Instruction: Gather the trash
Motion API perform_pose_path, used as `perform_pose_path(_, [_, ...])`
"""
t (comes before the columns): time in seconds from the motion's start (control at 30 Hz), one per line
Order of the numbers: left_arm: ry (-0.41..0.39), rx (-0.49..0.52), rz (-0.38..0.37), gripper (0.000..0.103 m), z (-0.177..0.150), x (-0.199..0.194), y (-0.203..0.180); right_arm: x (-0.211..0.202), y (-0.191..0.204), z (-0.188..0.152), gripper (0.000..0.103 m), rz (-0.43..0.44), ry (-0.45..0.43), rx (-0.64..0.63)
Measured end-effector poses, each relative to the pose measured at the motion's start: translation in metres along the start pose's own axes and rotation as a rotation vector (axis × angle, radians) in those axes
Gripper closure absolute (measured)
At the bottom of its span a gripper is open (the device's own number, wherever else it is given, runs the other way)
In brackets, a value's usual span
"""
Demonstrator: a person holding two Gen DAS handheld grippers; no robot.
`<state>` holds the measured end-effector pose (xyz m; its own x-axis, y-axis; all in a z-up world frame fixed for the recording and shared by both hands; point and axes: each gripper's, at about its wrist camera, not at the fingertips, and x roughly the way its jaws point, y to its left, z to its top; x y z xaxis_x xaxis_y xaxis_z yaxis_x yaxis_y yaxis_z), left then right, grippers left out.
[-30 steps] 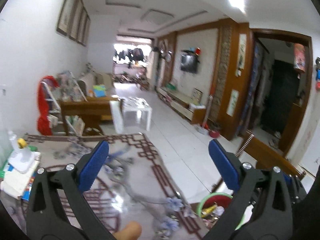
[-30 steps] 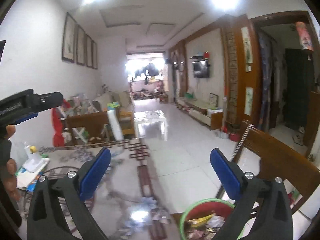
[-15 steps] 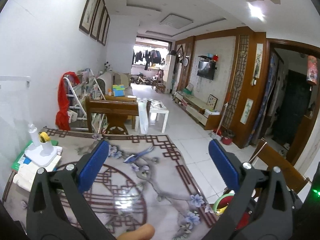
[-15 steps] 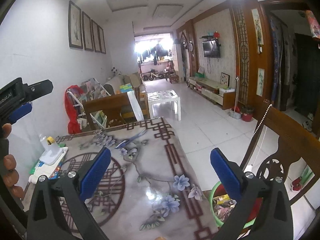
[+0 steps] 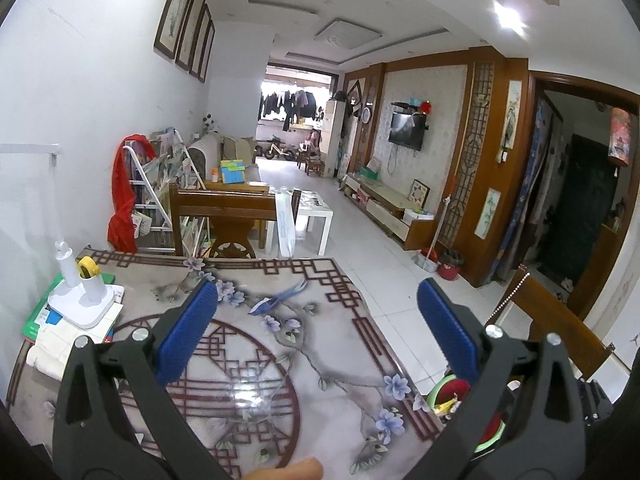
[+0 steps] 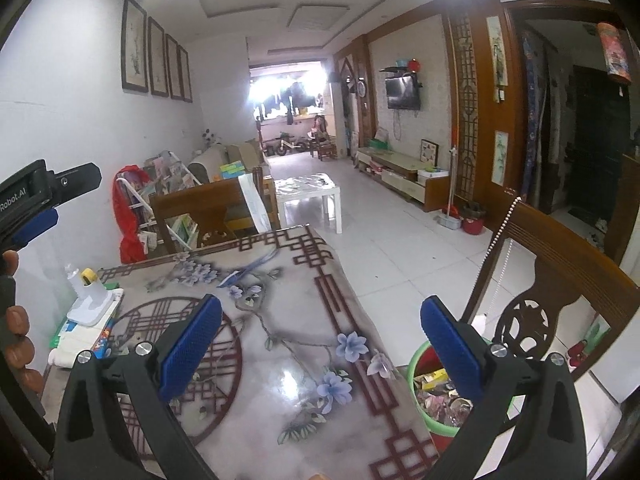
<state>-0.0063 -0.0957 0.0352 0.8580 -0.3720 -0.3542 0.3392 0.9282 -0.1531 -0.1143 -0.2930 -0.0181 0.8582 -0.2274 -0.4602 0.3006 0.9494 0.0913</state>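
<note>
A green-rimmed trash bin [image 6: 430,394] holding wrappers and scraps stands on the floor off the table's right edge; it also shows in the left wrist view [image 5: 450,394]. My left gripper [image 5: 316,336] is open and empty above the glossy floral table [image 5: 280,360]. My right gripper [image 6: 320,346] is open and empty above the same table [image 6: 280,340], its right finger over the bin. The left gripper's body [image 6: 36,204] shows at the left edge of the right wrist view. No loose trash shows on the table.
A white stand with a yellow tape roll [image 5: 82,296] sits on stacked books at the table's left edge [image 6: 90,300]. A wooden chair [image 6: 560,280] stands beside the bin. Another chair [image 5: 224,216] stands at the table's far end.
Both grippers have tilted down and pulled back, so more of the table top and the bin show now. Both stay open and empty.
</note>
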Motion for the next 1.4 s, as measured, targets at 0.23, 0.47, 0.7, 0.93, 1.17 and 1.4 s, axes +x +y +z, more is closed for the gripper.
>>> perform_pose_path(0.23, [0.011,-0.012,-0.006,0.005,0.0,0.0,0.002,-0.008,0.0,-0.004,0.006,-0.027,-0.003,0.011])
perform_pose_path(0.47, [0.015,-0.01,-0.001,0.005,0.0,0.001,0.005,-0.01,0.001,-0.005,0.006,-0.034,-0.002,0.01])
perform_pose_path(0.7, [0.012,0.012,0.004,0.005,-0.002,0.0,0.005,-0.01,0.002,-0.008,0.006,-0.028,0.003,0.008])
perform_pose_path(0.93, [0.015,0.014,0.018,0.005,-0.003,0.0,0.004,-0.009,0.002,-0.009,0.006,-0.027,0.009,0.01])
perform_pose_path(1.17, [0.017,0.024,0.022,0.005,-0.003,0.002,0.001,-0.009,0.001,-0.009,0.006,-0.027,0.011,0.01])
perform_pose_path(1.4, [0.023,0.021,0.028,0.005,-0.004,0.004,0.005,-0.004,0.004,-0.016,0.006,-0.025,0.027,0.011])
